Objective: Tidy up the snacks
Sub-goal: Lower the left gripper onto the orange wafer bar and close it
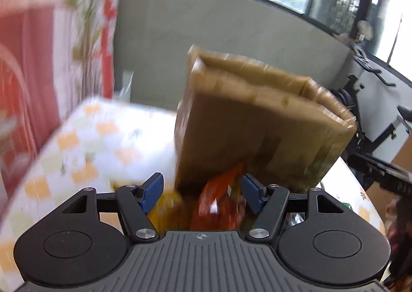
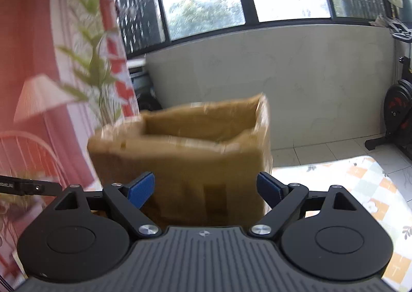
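Between our left gripper [image 1: 202,192] fingers, spread and pinching nothing, lies an orange snack bag [image 1: 219,204] against the cardboard box [image 1: 257,122]. We judge we're reaching to grab it; next, close on it. Right gripper [image 2: 206,190] spread, empty, facing the box [image 2: 185,160]. Checkered tablecloth [image 1: 97,142] underneath; box crowds the bag.

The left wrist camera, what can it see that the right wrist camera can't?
Only the left wrist view shows the orange snack packet and a yellow packet, lying below the open left gripper. Only the right wrist view shows the open right gripper, the inside of the box and a green plant. Both show the cardboard box and the checkered tablecloth.
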A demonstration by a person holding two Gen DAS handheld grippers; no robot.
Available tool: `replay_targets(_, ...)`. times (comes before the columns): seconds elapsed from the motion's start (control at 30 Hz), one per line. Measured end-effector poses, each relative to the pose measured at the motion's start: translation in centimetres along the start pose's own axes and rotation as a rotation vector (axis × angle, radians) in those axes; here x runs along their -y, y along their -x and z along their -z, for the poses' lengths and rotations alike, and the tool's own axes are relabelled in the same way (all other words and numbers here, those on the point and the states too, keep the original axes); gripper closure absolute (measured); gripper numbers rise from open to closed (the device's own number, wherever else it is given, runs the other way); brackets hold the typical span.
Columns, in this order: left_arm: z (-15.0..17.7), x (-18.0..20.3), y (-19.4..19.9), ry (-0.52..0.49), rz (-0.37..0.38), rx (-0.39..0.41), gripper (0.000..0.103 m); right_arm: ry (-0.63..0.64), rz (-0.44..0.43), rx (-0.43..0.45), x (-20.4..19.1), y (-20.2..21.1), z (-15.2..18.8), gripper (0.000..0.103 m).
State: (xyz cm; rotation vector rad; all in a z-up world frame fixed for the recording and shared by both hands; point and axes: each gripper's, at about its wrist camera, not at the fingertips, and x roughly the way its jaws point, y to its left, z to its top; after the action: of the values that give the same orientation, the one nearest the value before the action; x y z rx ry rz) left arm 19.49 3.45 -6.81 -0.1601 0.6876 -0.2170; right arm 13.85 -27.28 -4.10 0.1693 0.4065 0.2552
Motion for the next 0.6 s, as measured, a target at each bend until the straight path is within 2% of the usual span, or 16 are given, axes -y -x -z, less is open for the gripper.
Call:
replay_targets(0.1, 1.4, -0.4, -0.9, 0.042, 0.032, -0.053, 0.036, 0.006, -0.015, -0.046, -0.6, -0.3, 1.6, 0.016)
replay_targets(0.17, 2.6, -0.1, -1.1, 0.012, 0.041, -0.075, 0.036, -0.003, -0.026, -0.07, -0.9, -0.4, 2.5, 0.016)
replay_targets(0.3, 4.3, 1.9, -1.9, -0.059, 0.123, -0.119, 0.036, 0.028, 0.011, -0.102, -1.4, -0.4, 4.3, 0.022)
replay_targets(0.4, 5.5, 3.1, -2.9, -0.11, 0.105, -0.152, 0.037, 0.008, 0.016, -0.12, -1.1, -0.3, 5.3, 0.025)
replay_targets(0.5, 6.4, 3.2, -4.0, -0.097, 0.114, -0.198, 0.045, -0.015, 0.005, -0.139, -0.9, -0.1, 6.1, 0.028)
replay_targets(0.6, 7.0, 3.3, -4.8, -0.087, 0.109, -0.223, 0.046, -0.005, 0.0, -0.151, -0.5, 0.3, 6.9, 0.029)
